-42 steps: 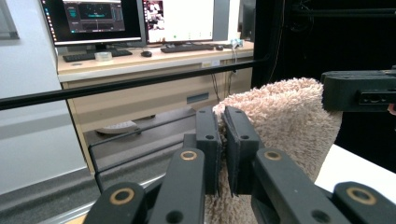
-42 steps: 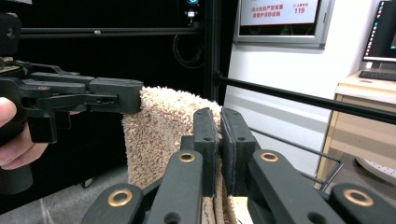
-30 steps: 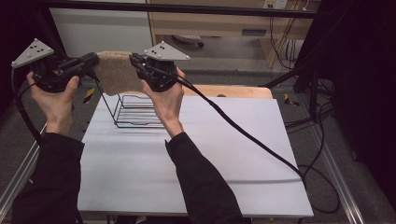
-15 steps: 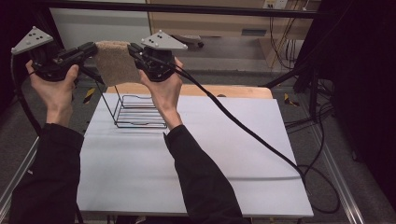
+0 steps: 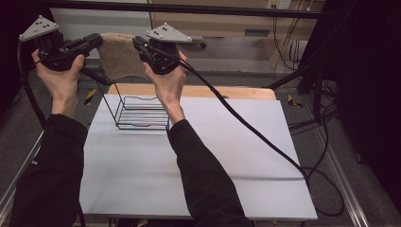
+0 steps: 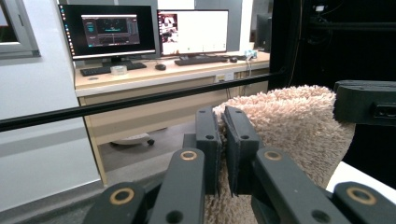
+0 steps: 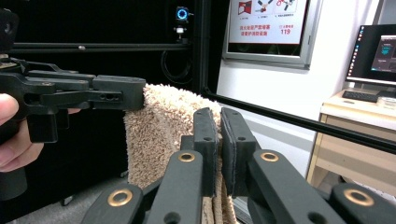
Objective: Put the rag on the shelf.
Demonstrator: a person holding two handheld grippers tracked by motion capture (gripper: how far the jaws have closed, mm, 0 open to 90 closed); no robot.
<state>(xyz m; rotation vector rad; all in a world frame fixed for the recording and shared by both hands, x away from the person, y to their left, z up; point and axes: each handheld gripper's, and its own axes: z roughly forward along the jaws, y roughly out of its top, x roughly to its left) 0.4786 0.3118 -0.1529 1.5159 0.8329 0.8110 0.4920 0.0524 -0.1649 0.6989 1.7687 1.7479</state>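
Observation:
A fluffy beige towel [image 5: 118, 54] hangs stretched in the air between both grippers, above the far left of the table. My left gripper [image 5: 98, 40] is shut on the towel's left top corner; its jaws pinch the towel [image 6: 299, 121] in the left gripper view. My right gripper [image 5: 137, 43] is shut on the right top corner, and the towel [image 7: 163, 126] shows between its jaws in the right gripper view, with the left gripper [image 7: 135, 95] clamped on the far corner. A black wire basket [image 5: 139, 111] stands below the towel on the table.
The white table top [image 5: 198, 161] has a wooden strip [image 5: 213, 91] along its far edge. The right gripper's black cable [image 5: 255, 137] trails across the table to the right edge. A desk with monitors [image 6: 154, 32] stands beyond the table.
Both hands have risen and carried the towel higher, so it now hangs well above the wire basket. The basket has not moved.

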